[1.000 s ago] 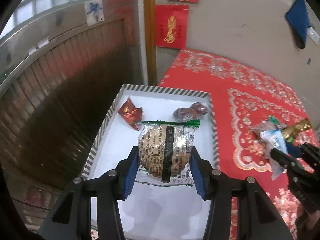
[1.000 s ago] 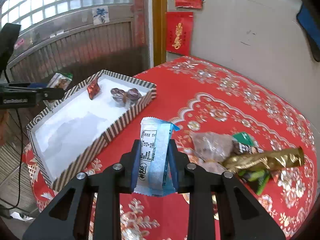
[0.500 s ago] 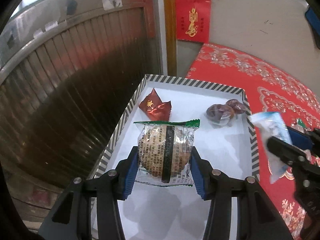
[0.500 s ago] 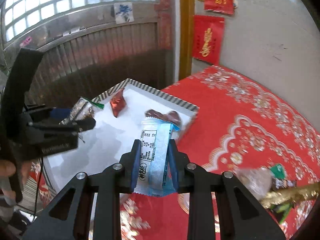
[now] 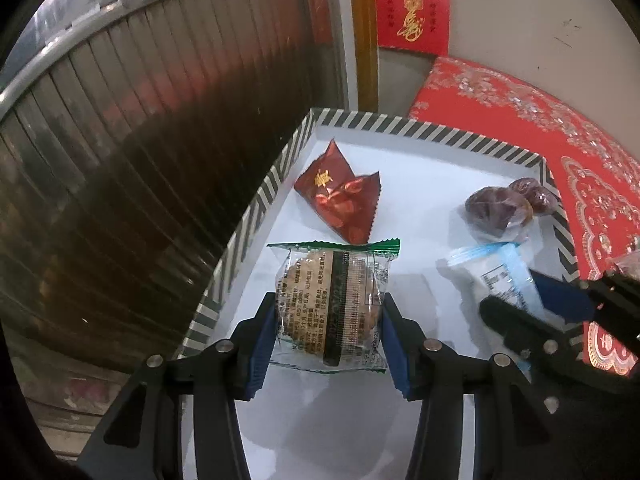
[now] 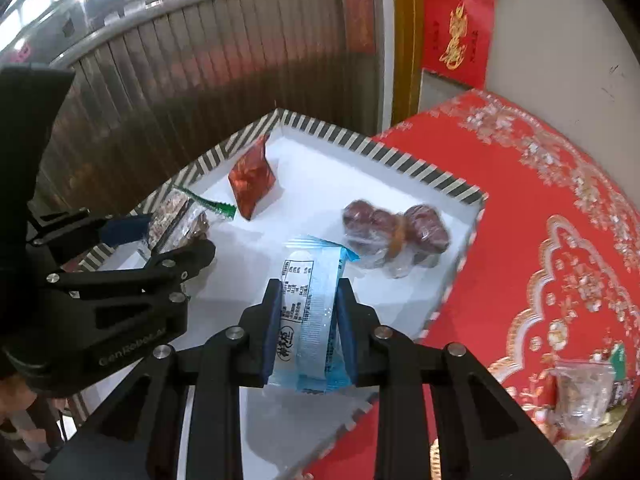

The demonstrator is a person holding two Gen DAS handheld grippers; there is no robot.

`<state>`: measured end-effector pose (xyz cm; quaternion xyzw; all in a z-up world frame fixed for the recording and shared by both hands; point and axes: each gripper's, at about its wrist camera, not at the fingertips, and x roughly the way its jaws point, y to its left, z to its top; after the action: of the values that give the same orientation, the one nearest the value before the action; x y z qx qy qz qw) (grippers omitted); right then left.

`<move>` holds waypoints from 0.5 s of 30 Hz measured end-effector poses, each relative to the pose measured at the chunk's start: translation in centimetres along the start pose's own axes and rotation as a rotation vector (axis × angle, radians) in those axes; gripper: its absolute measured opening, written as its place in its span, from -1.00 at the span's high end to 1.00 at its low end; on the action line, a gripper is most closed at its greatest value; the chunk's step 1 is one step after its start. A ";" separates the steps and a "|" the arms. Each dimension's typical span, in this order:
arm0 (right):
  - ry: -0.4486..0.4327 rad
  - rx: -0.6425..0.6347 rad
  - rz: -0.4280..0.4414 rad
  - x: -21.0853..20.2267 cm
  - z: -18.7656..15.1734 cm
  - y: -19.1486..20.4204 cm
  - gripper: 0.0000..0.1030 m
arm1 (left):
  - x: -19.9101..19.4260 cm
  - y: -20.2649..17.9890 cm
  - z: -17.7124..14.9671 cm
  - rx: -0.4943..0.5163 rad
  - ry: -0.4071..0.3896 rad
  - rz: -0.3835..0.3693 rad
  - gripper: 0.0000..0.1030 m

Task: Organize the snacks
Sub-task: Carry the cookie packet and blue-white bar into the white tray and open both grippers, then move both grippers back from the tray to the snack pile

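Observation:
A white tray with a striped rim [image 5: 400, 124] [image 6: 400, 156] holds a red packet [image 5: 340, 200] [image 6: 252, 178] and bagged dark dates [image 5: 500, 208] [image 6: 392, 232]. My left gripper [image 5: 329, 304] [image 6: 160, 236] hangs over the tray's left side. A clear, green-edged cookie packet [image 5: 332, 300] [image 6: 176, 216] sits between its blue pads, which still touch it as the jaws are opening. My right gripper [image 6: 309, 286] [image 5: 524, 296] is shut on a light blue packet [image 6: 310, 320] [image 5: 496, 276] above the tray's right half, just short of the dates.
The tray rests on a red patterned tablecloth [image 6: 540, 220]. Several loose snacks [image 6: 580, 384] lie at the lower right of it. A dark slatted wall [image 5: 140, 160] runs close along the tray's left side. The two grippers hang close together over the tray.
Both grippers have come lower and further over the tray. The right one moved from above the tablecloth to above the tray's right half, still carrying the blue packet.

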<state>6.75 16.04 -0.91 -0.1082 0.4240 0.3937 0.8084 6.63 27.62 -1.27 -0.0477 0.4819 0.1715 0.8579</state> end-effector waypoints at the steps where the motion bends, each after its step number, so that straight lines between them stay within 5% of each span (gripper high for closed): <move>1: -0.001 0.013 0.023 0.2 -0.2 -0.2 0.52 | 0.2 0.0 0.1 -0.005 0.008 -0.003 -0.01; 7: -0.055 0.089 0.079 -1.0 -0.6 -1.5 -0.04 | -0.4 0.5 0.2 -0.034 0.004 0.005 -0.41; 15: -0.166 0.095 0.034 -8.7 -3.3 -2.8 -0.27 | -6.3 -2.1 -1.4 0.000 -0.125 -0.033 -0.61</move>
<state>3.97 7.78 3.30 -0.0293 0.3756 0.3944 0.8382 3.19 23.71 3.08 -0.0450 0.4265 0.1600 0.8891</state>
